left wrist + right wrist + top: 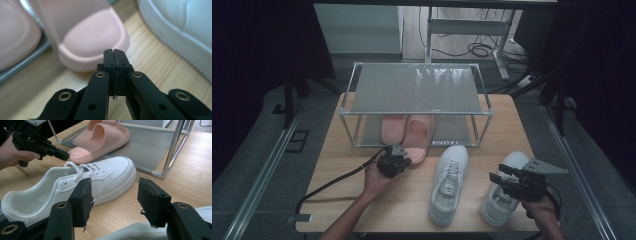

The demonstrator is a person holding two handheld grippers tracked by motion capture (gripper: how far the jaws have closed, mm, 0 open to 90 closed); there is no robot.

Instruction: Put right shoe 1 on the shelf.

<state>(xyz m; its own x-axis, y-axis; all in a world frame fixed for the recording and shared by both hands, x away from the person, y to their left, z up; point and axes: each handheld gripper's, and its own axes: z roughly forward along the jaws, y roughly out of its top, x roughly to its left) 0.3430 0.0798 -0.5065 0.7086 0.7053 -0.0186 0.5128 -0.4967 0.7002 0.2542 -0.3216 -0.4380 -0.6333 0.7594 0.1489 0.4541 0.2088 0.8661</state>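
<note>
1. Pink foam slipper (419, 136): it lies half under the metal shoe rack (414, 90), heel end protruding onto the wooden counter (337, 190) at the rack's front edge; a second pink slipper (393, 127) sits beside it, fully inside the rack.
2. Left gripper (402, 159): jaws are fully closed on nothing, tip just at the protruding heel.
3. Recommended step: push the heel squarely with the closed jaws, low and along the slipper's length, so it slides straight into the rack without twisting against its neighbour.
4. Right gripper (497, 176): jaws stand open and empty, over the right white sneaker (502, 192) in front of the rack. The left white sneaker (448, 182) lies between the two grippers.
5. Markings: a label on the rack's front bottom rail is too small to read; no brand is legible on the shoes.
</note>
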